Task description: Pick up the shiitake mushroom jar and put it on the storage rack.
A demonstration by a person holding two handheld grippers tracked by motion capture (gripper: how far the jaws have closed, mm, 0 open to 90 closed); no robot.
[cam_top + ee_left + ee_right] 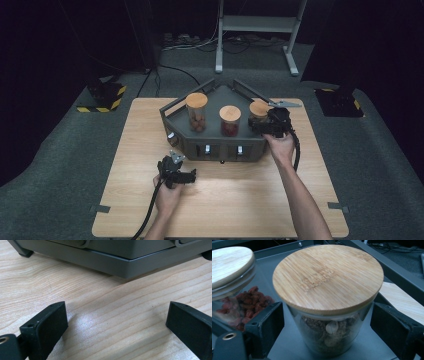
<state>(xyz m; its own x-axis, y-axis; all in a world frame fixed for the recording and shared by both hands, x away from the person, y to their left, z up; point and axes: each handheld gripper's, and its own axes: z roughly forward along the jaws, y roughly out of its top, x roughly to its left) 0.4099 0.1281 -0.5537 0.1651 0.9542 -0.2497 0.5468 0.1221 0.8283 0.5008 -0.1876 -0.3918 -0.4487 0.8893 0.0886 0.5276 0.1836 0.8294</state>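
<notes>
My right gripper (327,322) had its jaws spread around the jar (328,302); I needed to squeeze gently below the lid. My left gripper (116,322) sat spread, empty.

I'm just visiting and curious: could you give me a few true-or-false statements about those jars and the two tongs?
1. Three jars stand on the grey tray. True.
2. The right tongs are open around the right jar. True.
3. The left tongs hold a jar. False: they are open above the bare table.
4. The right jar's wooden lid is off. False: it is on.
5. The middle jar holds something red. True.
</notes>
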